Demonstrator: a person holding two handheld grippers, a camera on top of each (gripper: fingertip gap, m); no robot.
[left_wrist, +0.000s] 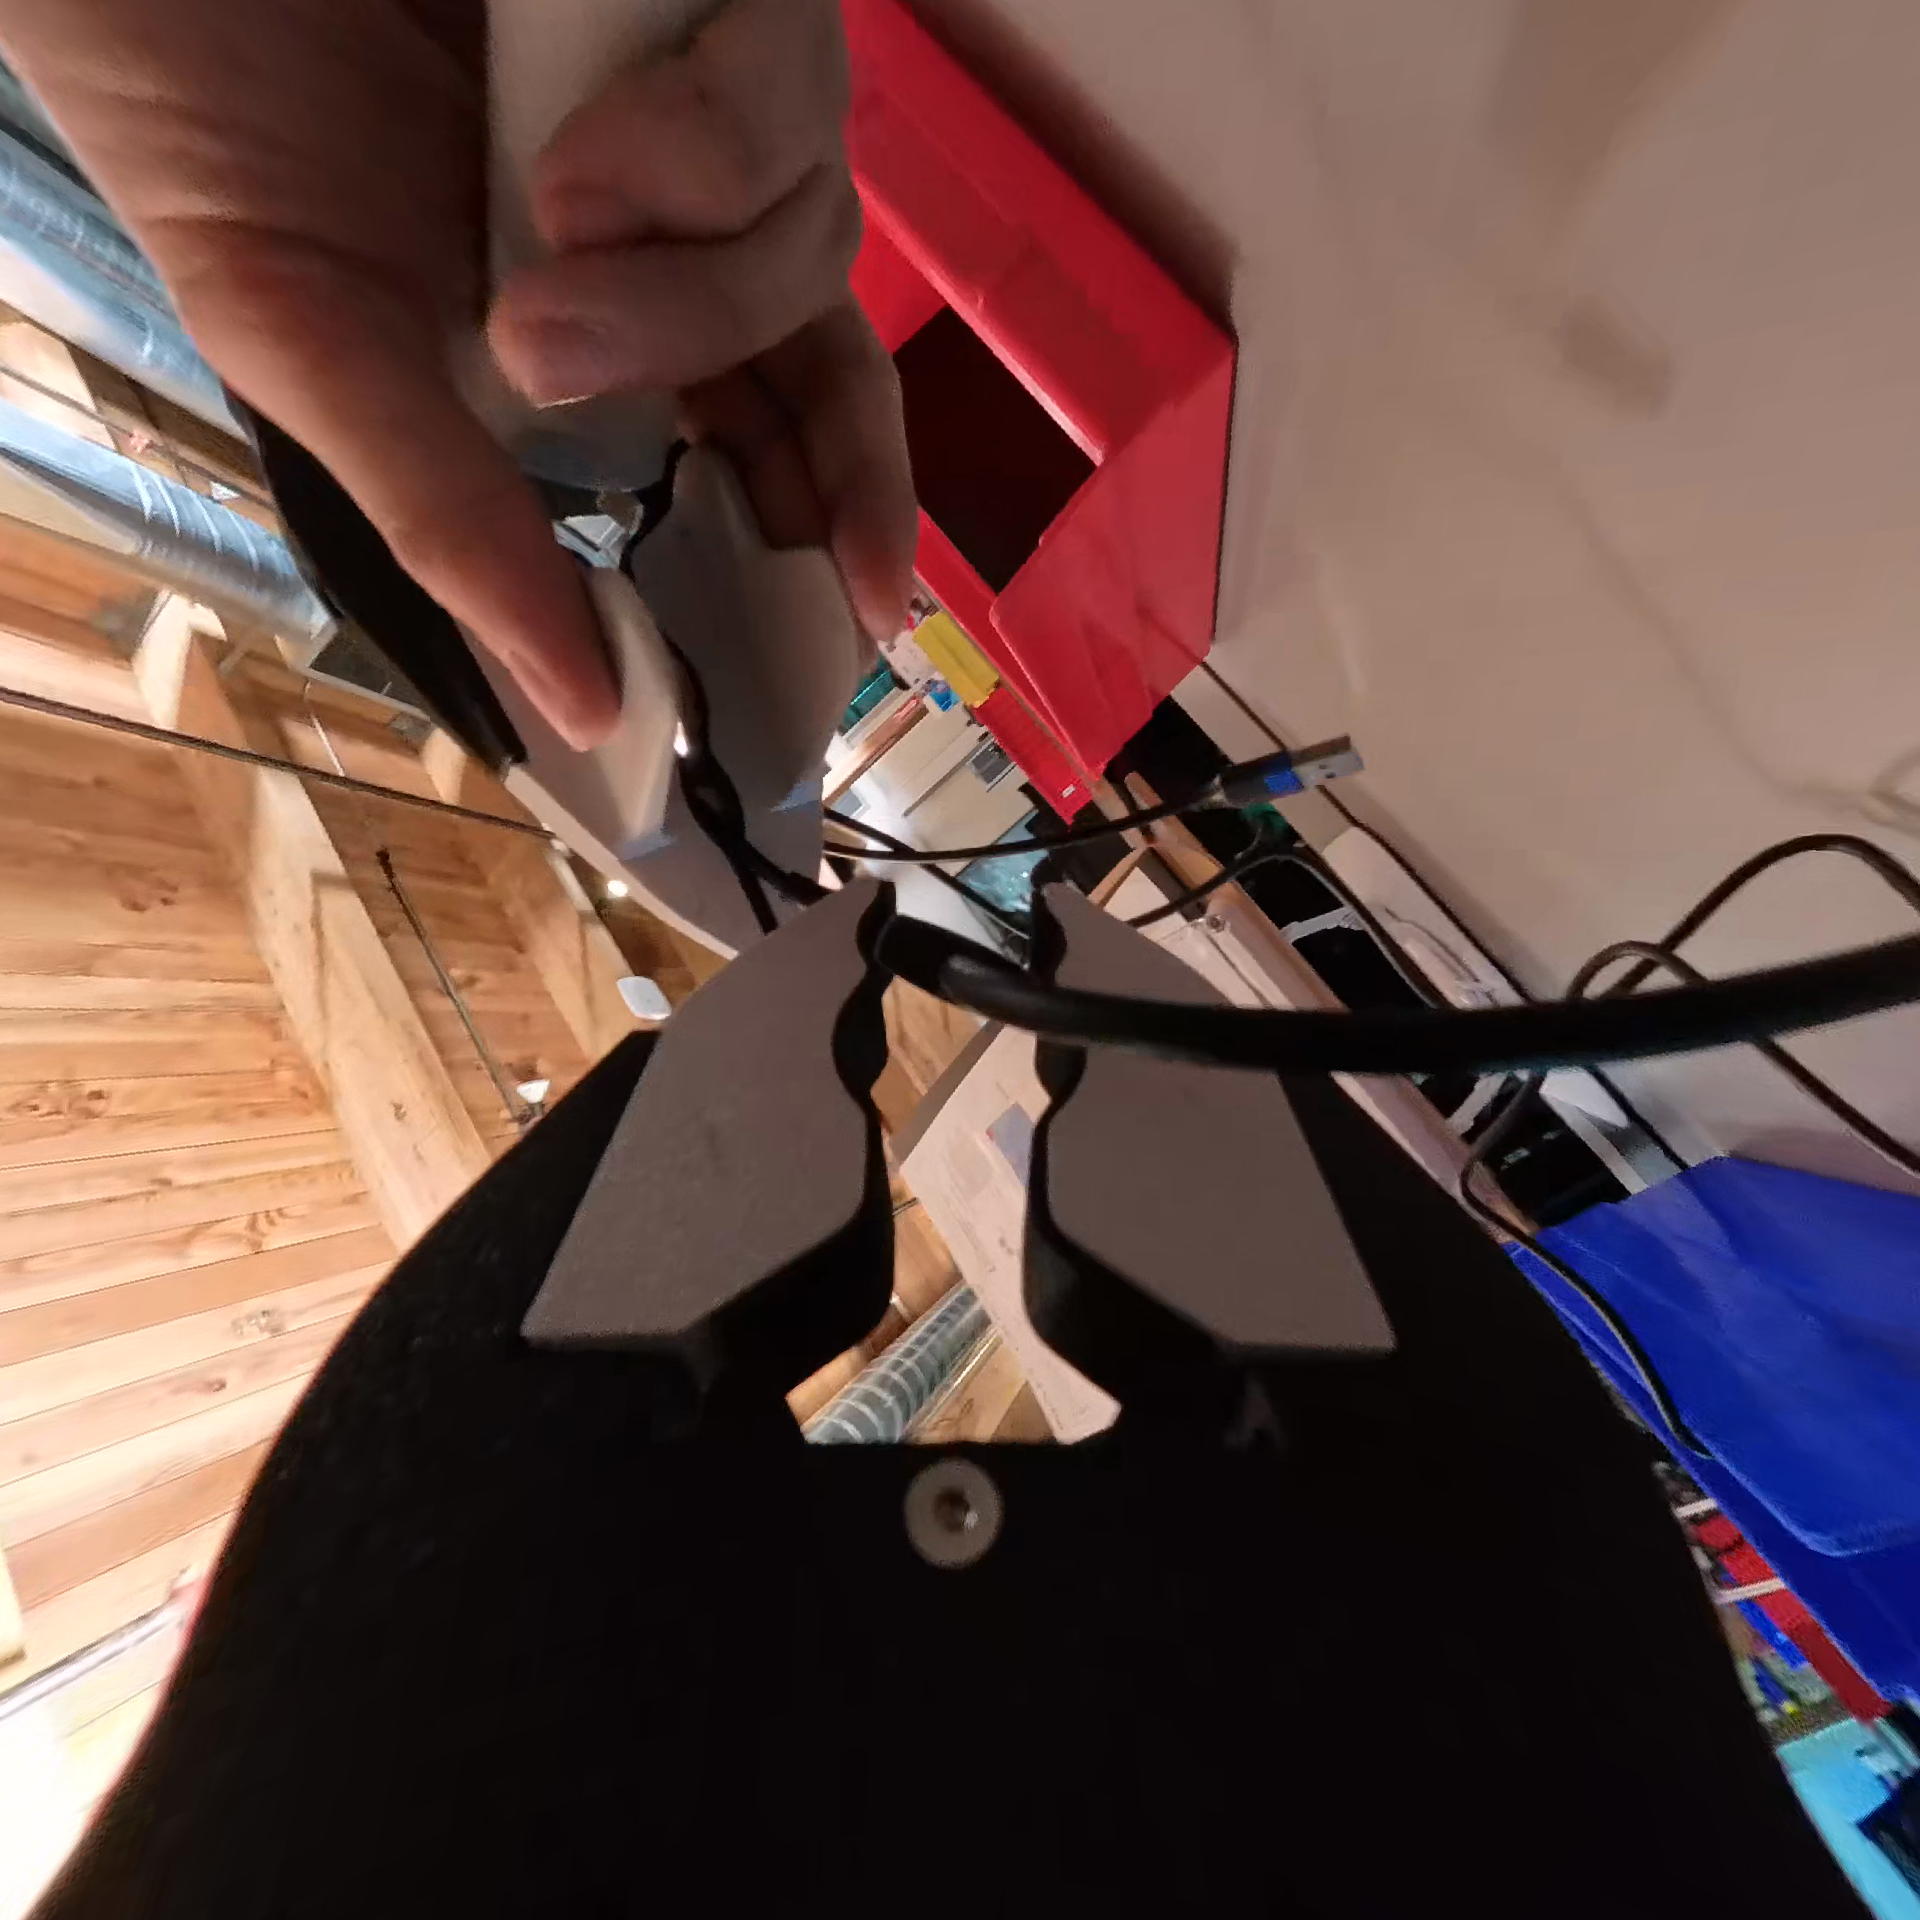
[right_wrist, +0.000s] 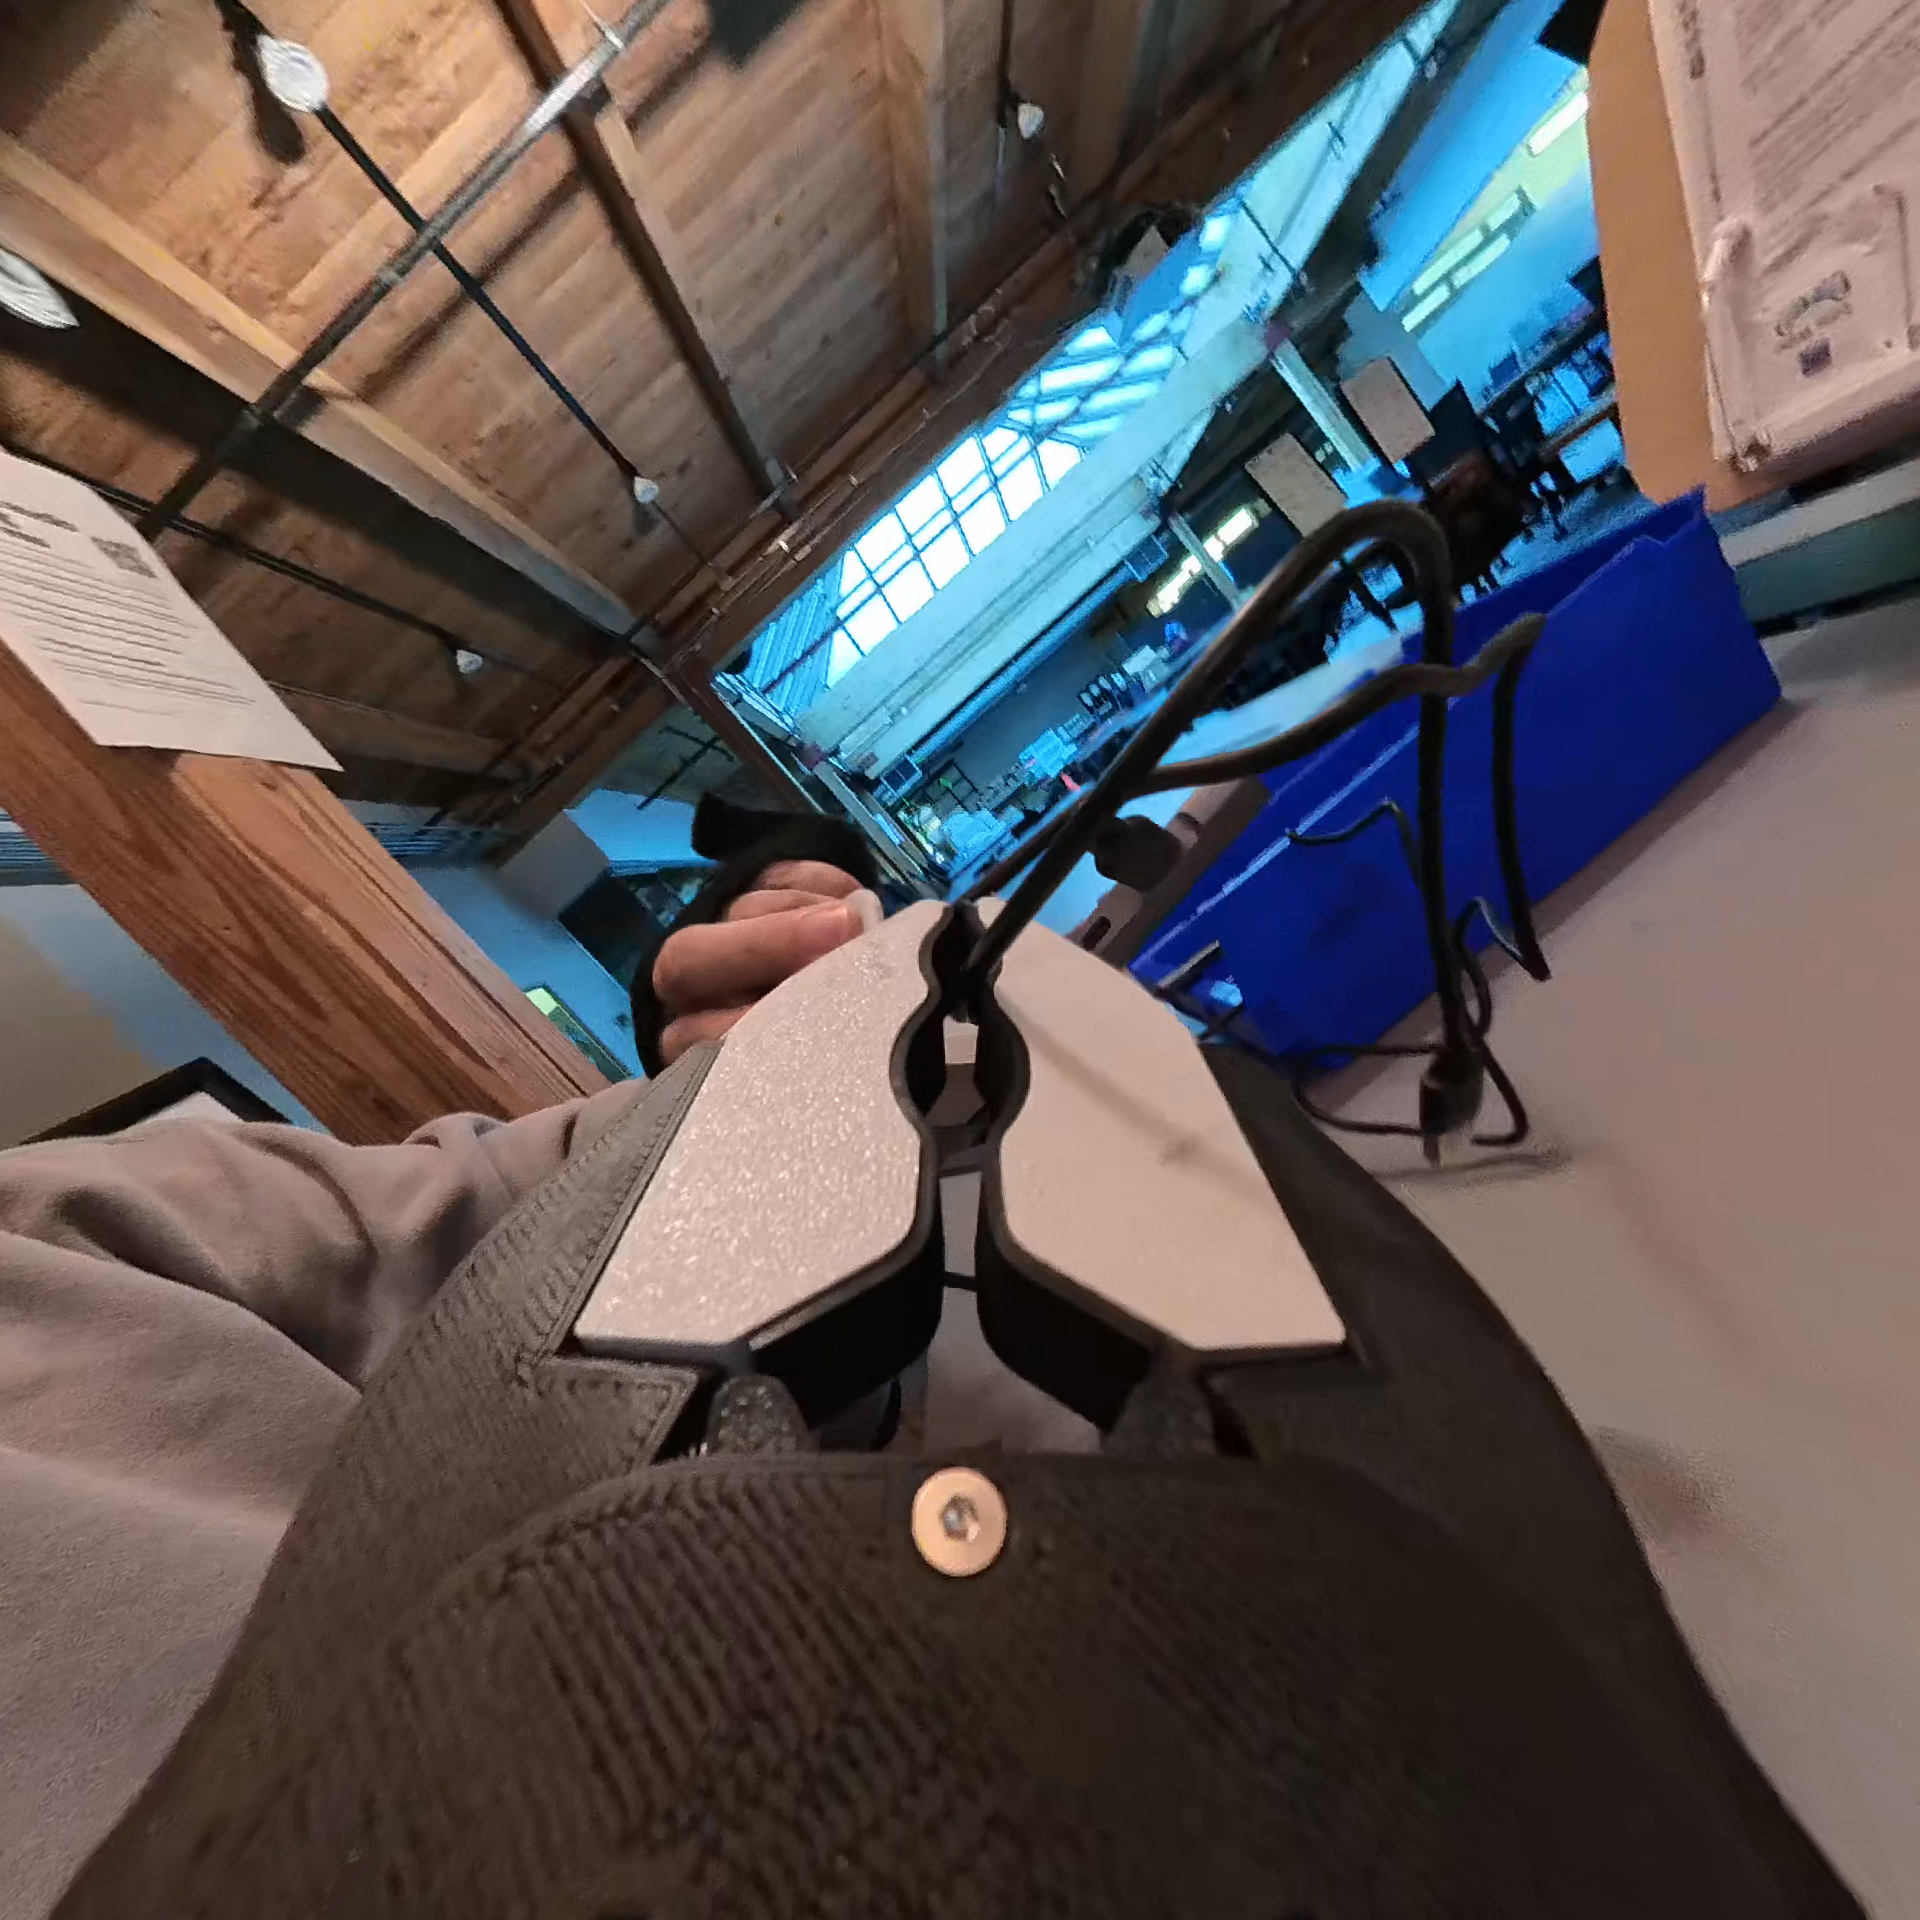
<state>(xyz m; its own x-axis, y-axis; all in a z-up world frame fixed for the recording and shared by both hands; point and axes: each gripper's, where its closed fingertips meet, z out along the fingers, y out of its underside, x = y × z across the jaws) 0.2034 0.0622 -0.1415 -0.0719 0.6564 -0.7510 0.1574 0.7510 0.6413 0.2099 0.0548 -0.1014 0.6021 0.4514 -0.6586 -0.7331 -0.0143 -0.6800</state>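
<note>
In the left wrist view my left gripper (left_wrist: 966, 904) has its jaws apart. A thick black cable (left_wrist: 1351, 1029) comes in from the right, crosses the right finger and ends in the gap by the left finger. Above it a hand (left_wrist: 364, 312) holds my right gripper (left_wrist: 717, 790), which is shut on a thin black cable. A USB plug (left_wrist: 1299, 764) hangs to the right. In the right wrist view my right gripper (right_wrist: 961, 914) pinches the thin black cable (right_wrist: 1195, 665) at its tips. The cable arcs up and drops to a plug (right_wrist: 1449, 1091) on the grey table (right_wrist: 1714, 1143).
A red bin (left_wrist: 1091, 343) and a blue bin (left_wrist: 1766, 1351) stand on the table; the blue bin (right_wrist: 1558, 748) lies beyond the cables. A hand (right_wrist: 748, 956) and grey sleeve (right_wrist: 208, 1299) are left of my right gripper. A wooden post (right_wrist: 260, 883) carries a paper sheet (right_wrist: 125, 634). My hands' fingertips stand some 4 cm from each other.
</note>
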